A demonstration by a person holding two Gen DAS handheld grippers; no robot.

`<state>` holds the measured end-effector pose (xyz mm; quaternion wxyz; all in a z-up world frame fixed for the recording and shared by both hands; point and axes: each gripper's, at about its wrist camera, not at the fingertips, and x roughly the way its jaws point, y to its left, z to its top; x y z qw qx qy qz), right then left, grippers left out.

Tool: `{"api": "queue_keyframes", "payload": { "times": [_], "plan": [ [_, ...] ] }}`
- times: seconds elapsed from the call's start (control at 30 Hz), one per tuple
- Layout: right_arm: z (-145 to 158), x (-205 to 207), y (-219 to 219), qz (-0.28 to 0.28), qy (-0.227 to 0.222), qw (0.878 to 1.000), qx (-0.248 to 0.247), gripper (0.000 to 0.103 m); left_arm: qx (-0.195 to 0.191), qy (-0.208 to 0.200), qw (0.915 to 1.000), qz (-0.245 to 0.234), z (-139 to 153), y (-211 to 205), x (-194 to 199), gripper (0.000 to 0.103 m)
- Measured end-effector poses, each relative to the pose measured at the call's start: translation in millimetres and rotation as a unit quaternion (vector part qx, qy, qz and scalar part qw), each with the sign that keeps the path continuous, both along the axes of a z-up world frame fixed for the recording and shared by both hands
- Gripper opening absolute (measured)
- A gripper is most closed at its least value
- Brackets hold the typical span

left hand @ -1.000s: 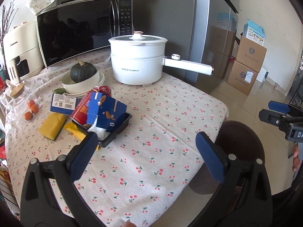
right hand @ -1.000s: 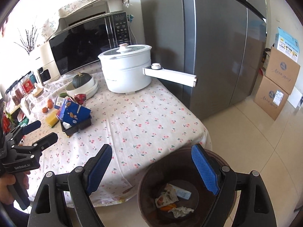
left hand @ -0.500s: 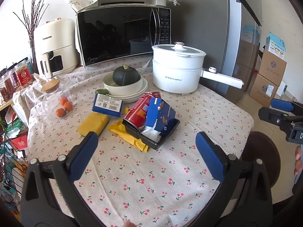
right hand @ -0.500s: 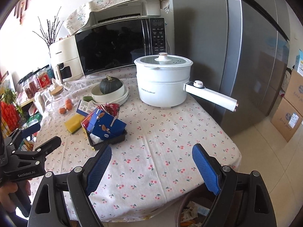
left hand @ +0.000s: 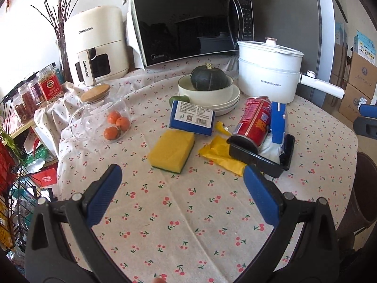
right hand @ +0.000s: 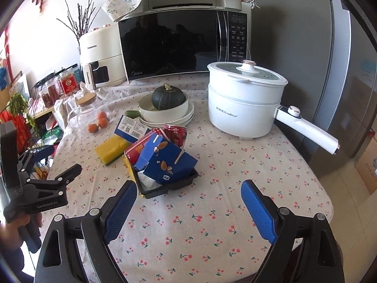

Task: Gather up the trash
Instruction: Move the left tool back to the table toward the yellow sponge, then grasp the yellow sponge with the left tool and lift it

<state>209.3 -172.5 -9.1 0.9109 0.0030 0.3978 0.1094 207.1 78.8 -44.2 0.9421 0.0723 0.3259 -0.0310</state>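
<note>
Both my grippers hang over the near edge of the table (right hand: 212,231), jaws spread wide, nothing between them. My right gripper (right hand: 188,202) has just been opening further and holds nothing; its blue pads (right hand: 258,208) frame bare cherry-print cloth. My left gripper (left hand: 181,193) is just as wide and also empty.

Trash sits in a black tray (right hand: 169,186) around mid-table, just beyond my right gripper's left pad and ahead of it. In the tray: a blue carton (right hand: 168,162) tipped on its side, a red can (right hand: 174,133) leaning behind it, and crumpled white paper (right hand: 147,181) at the tray's near end.

From the left wrist view the same tray (left hand: 256,158) lies ahead and to the right, just past my right-hand pad, with the can (left hand: 254,121) and the carton (left hand: 278,122) propped in it. A yellow wrapper (left hand: 219,153) lies flat on the cloth, tucked against the tray's left side. A yellow sponge (left hand: 173,149) sits dead ahead of my left gripper, well clear of the pads, and a blue box (left hand: 192,118) lies just behind it, toward the far edge.

The rim of a brown bin (left hand: 365,188) shows off the table's right edge.
</note>
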Motion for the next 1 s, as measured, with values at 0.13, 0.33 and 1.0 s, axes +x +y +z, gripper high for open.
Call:
{"api": "queue_keyframes", "payload": {
  "times": [0.13, 0.33, 1.0],
  "plan": [
    [-19.4, 20.2, 22.7, 0.035, 0.012, 0.999, -0.007, 0.098, 0.0, 0.016, 0.9998, 0.007, -12.0, 8.4, 16.1, 0.102],
    [-48.4, 51.7, 53.3, 0.132, 0.017, 0.989, -0.068, 0.098, 0.007, 0.046, 0.9989, -0.009, -23.6, 14.1, 45.1, 0.102],
    [-77.6, 102.0, 68.8, 0.207, 0.012, 0.977, -0.053, 0.082, 0.006, 0.127, 0.9914, -0.029, -78.1, 31.9, 138.4, 0.101]
  ]
}}
